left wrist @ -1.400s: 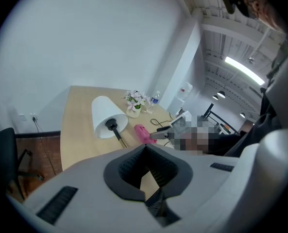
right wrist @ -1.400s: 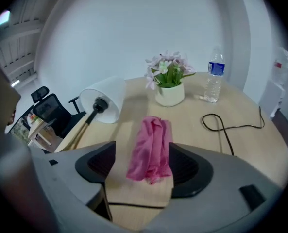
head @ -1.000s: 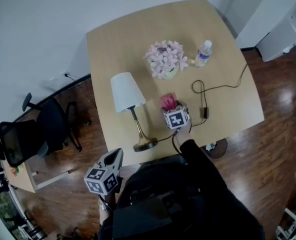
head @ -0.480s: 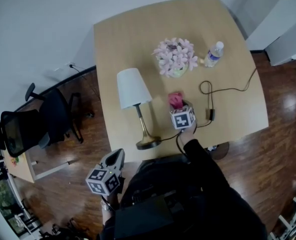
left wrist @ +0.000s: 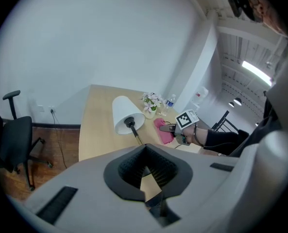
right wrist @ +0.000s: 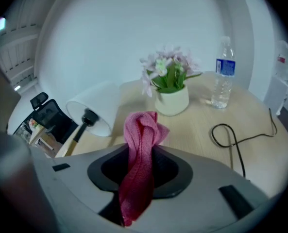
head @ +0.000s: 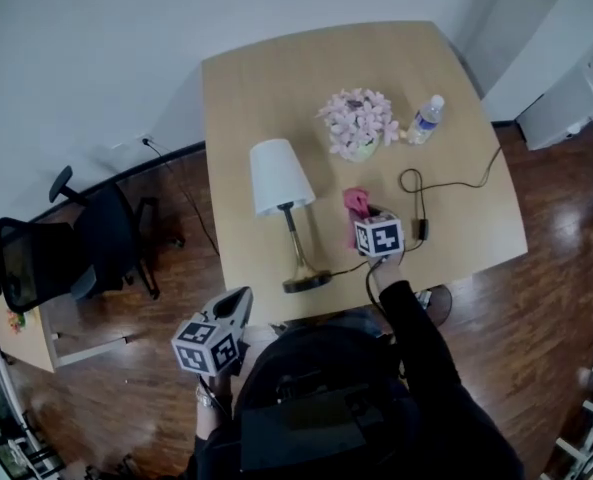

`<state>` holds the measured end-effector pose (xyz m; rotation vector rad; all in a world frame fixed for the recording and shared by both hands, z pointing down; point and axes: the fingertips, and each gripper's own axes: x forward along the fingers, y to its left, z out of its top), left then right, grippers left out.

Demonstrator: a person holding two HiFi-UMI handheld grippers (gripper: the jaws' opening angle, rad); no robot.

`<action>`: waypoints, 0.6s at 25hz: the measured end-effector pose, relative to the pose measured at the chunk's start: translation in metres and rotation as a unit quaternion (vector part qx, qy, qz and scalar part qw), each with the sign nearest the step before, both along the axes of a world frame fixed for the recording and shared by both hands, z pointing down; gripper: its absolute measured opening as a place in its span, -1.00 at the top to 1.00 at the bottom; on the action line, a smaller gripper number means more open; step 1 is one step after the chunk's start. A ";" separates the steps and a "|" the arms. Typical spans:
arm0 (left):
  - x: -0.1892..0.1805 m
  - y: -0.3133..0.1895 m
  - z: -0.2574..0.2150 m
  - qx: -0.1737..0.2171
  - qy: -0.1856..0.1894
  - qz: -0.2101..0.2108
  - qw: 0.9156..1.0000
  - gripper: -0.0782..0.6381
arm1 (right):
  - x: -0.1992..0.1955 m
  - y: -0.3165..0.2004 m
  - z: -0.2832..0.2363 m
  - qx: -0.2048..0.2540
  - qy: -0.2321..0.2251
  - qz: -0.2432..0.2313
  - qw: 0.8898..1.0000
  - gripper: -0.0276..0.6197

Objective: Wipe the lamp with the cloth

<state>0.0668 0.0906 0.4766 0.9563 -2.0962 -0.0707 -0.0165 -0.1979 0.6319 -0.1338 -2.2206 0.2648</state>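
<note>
Far left, a black office chair sits on the wood floor. Next, the left hand-held gripper hangs off the desk's near edge, clenched tight with nothing between its jaws. On to the lamp: it stands upright on the desk with a white shade and a brass-coloured stem, its base close to the near edge. Just right of that stem is the right hand-held gripper. Its jaws have just been closing and now grasp the pink cloth, which bunches up out of them, near the lamp but not touching it. Beyond sit a pot of pale flowers and then a water bottle, with a black cable looping across the desk's right side.
</note>
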 end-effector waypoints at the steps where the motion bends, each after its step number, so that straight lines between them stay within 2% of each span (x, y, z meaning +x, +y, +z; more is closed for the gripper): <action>1: -0.002 0.002 -0.001 0.006 -0.003 0.005 1.000 0.77 | 0.004 0.009 -0.016 -0.005 -0.012 -0.006 1.000 0.53; 5: -0.006 0.002 -0.001 0.032 -0.011 0.033 0.999 0.77 | 0.028 0.047 -0.077 -0.005 -0.065 -0.038 0.997 0.54; 7: -0.006 0.003 0.003 0.044 -0.010 0.047 0.998 0.77 | 0.046 0.069 -0.095 -0.005 -0.076 -0.052 0.996 0.54; 11: -0.001 0.007 0.011 0.056 -0.004 0.076 0.996 0.77 | 0.080 0.110 -0.104 -0.015 -0.073 -0.063 0.995 0.54; 15: 0.004 0.011 0.019 0.061 0.000 0.096 0.993 0.77 | 0.100 0.128 -0.097 -0.016 -0.062 -0.062 0.996 0.54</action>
